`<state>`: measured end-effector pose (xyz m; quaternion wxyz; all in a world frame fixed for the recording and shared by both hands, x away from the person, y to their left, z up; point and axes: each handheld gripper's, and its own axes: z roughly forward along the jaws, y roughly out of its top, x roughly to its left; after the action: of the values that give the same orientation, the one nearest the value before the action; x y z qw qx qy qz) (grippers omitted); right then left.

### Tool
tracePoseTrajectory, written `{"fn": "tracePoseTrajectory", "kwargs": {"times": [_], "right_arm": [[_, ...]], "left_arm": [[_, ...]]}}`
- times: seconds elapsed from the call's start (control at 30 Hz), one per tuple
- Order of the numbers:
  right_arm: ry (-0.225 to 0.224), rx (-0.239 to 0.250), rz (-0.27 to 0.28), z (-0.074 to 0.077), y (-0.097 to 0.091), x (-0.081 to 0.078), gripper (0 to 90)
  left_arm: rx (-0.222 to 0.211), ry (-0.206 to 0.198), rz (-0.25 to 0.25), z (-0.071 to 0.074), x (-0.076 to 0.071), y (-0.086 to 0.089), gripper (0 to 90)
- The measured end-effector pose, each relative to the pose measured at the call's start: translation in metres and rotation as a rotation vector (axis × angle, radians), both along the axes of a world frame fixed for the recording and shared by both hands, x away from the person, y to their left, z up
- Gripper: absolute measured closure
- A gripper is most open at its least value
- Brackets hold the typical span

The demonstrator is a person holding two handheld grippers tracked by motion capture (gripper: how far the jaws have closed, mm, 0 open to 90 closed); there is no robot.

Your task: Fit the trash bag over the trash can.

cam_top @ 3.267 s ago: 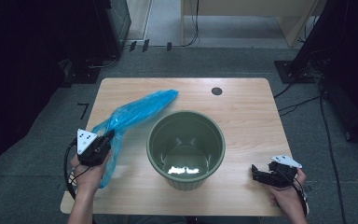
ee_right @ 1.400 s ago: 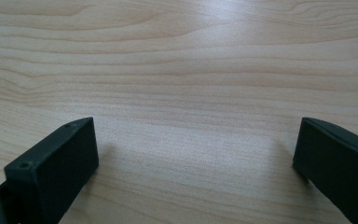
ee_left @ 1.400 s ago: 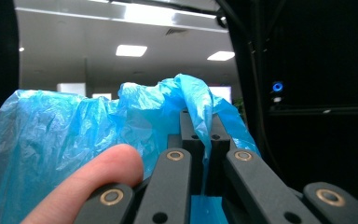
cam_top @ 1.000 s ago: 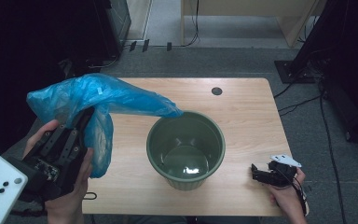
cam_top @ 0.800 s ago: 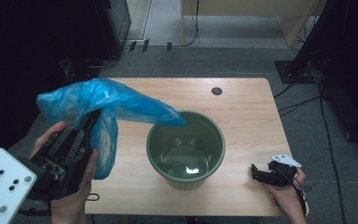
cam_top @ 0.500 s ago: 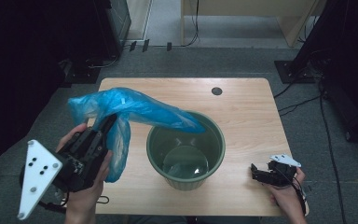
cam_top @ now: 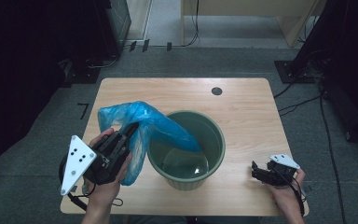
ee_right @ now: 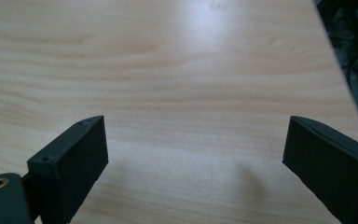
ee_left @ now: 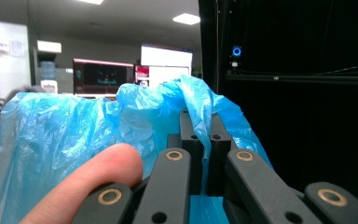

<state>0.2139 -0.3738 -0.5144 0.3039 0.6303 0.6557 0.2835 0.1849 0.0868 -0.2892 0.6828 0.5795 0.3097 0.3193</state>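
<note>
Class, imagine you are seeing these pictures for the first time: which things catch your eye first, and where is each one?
The bright blue plastic bag stands out, pinched in the left gripper at the table's left and draping over the rim of the green bucket at the centre. At the table's right front edge the right gripper rests open above bare wood.

Each black claw (cam_top: 129, 131) carries a dotted grey three-cornered plate, brass-coloured pivots and a black cable.
</note>
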Motion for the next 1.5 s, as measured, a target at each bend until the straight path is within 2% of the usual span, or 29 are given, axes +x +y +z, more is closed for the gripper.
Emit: {"fn": "tracePoseTrajectory", "kwargs": {"times": [0.1, 0.13, 0.23, 0.4, 0.47, 0.63, 0.77, 0.83, 0.97, 1.23, 1.5], "right_arm": [[-0.067, 0.002, -0.009, 0.015, 0.007, -0.004, 6.6], [-0.105, 0.012, -0.011, 0.024, 0.011, -0.006, 7.9], [-0.18, 0.007, -0.015, 0.042, 0.02, -0.012, 13.8], [-0.3, 0.042, -0.007, 0.082, 0.037, -0.022, 14.6], [-0.353, 0.05, 0.013, 0.1, 0.045, -0.027, 14.9], [-0.438, 0.065, 0.061, 0.129, 0.066, -0.039, 16.8], [-0.515, 0.083, 0.088, 0.149, 0.084, -0.048, 24.6], [-0.534, 0.099, 0.106, 0.155, 0.091, -0.051, 27.0], [-0.587, 0.119, 0.185, 0.168, 0.11, -0.059, 36.9], [-0.66, 0.19, 0.322, 0.182, 0.151, -0.068, 52.4], [-0.659, 0.239, 0.415, 0.182, 0.185, -0.066, 57.3]], "left_arm": [[-0.005, 0.021, -0.009, -0.007, 0.005, -0.003, 89.4], [-0.005, 0.024, -0.012, -0.008, 0.006, -0.004, 89.3], [-0.001, 0.025, -0.023, -0.01, 0.008, -0.007, 89.2], [-0.002, 0.041, -0.04, -0.015, 0.012, -0.014, 89.2], [-0.002, 0.045, -0.045, -0.017, 0.012, -0.016, 89.2], [0.0, 0.061, -0.043, -0.022, 0.014, -0.022, 89.2], [-0.006, 0.076, -0.042, -0.026, 0.015, -0.027, 89.2], [-0.007, 0.078, -0.044, -0.027, 0.015, -0.029, 89.2], [-0.012, 0.077, -0.041, -0.029, 0.014, -0.033, 89.3], [-0.025, 0.085, -0.036, -0.031, 0.014, -0.034, 89.4], [-0.035, 0.081, -0.035, -0.031, 0.012, -0.036, 89.3]]}}
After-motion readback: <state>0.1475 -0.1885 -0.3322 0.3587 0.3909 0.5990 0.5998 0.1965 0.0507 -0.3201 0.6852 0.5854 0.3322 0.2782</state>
